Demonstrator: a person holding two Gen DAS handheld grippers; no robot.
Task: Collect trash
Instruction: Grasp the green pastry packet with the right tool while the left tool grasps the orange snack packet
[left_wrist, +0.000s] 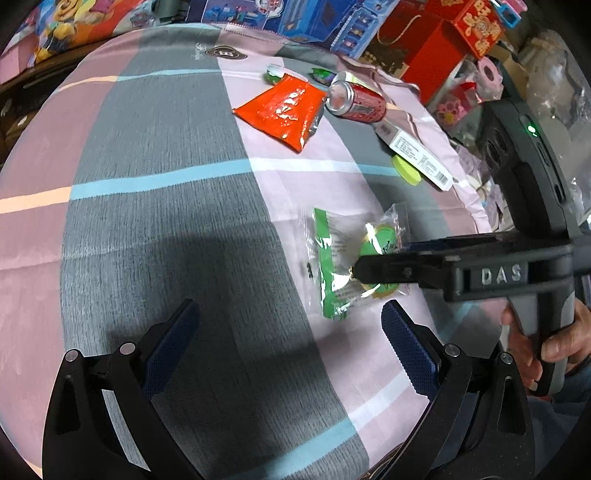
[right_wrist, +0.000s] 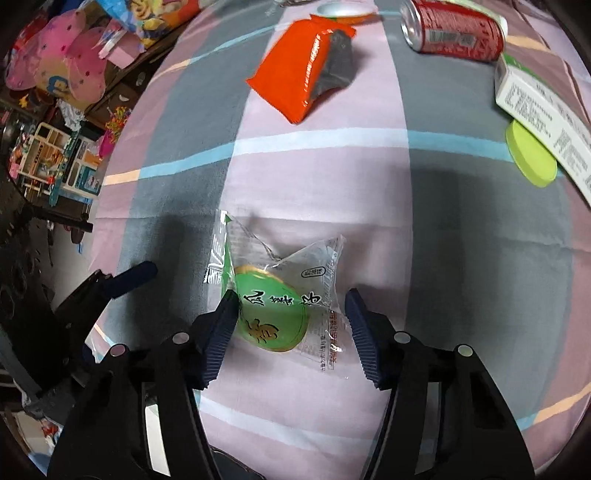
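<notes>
A clear and green snack wrapper (right_wrist: 273, 321) with a round green cake inside lies on the striped tablecloth (right_wrist: 461, 258). My right gripper (right_wrist: 291, 299) points down over it, jaws on either side of the packet. The left pad (right_wrist: 221, 325) is at the cake's edge and the right pad (right_wrist: 364, 339) stands just off the film. In the left wrist view the right gripper (left_wrist: 373, 258) comes in from the right over the wrapper (left_wrist: 332, 251). My left gripper (left_wrist: 290, 310) hangs open and holds nothing, just near of the wrapper.
Farther back lie an orange snack bag (left_wrist: 284, 107), a red drink can (left_wrist: 356, 99) on its side, a white carton (left_wrist: 417, 155) over a lime lid (left_wrist: 406, 170), and small green wrappers (left_wrist: 273, 74). Toy boxes and red gift boxes (left_wrist: 424, 48) crowd the far edge.
</notes>
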